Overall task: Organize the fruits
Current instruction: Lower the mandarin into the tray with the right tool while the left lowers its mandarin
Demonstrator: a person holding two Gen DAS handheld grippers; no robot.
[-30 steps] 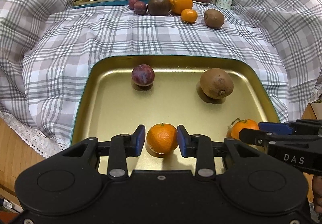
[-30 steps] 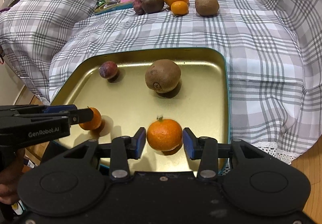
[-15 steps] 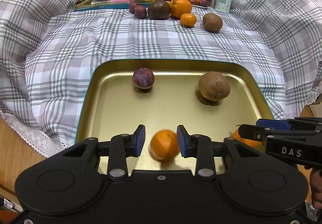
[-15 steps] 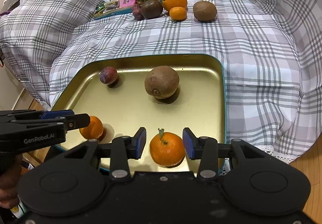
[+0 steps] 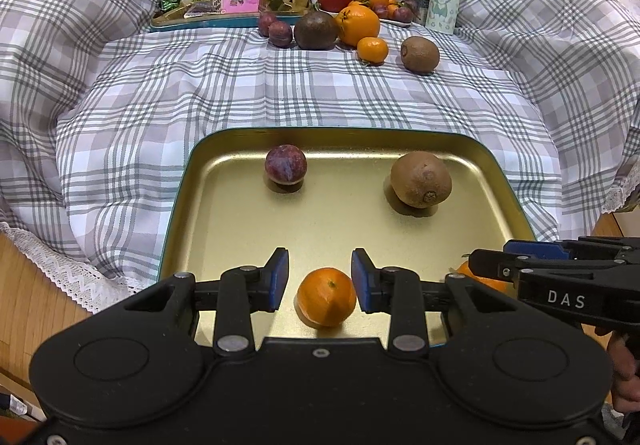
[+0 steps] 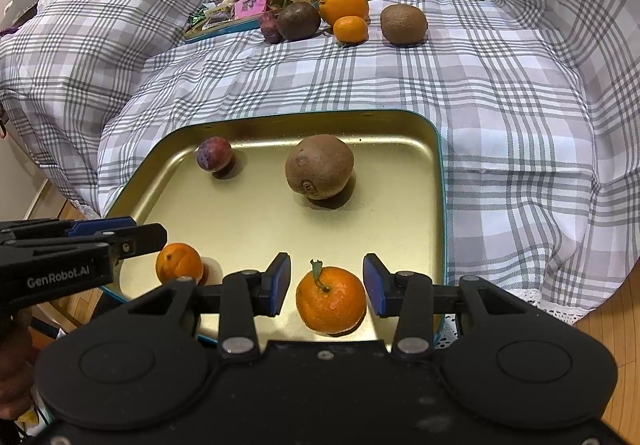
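Checked cloth (image 5: 320, 93) spreads ahead of both hand-held grippers, a gold tray (image 5: 340, 229) lying on it. Kiwi (image 6: 319, 173) and plum (image 6: 214, 153) sit ahead. Left hand-held gripper (image 5: 320, 279) and right hand-held gripper (image 6: 327, 285) gape, each straddling a loose mandarin (image 5: 326, 297), (image 6: 331, 300).

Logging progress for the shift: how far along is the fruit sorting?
Done: plum, kiwi and two mandarins sit in the gold tray. In hand: nothing; left tongs and right tongs are open. Left: fruit pile on the cloth.
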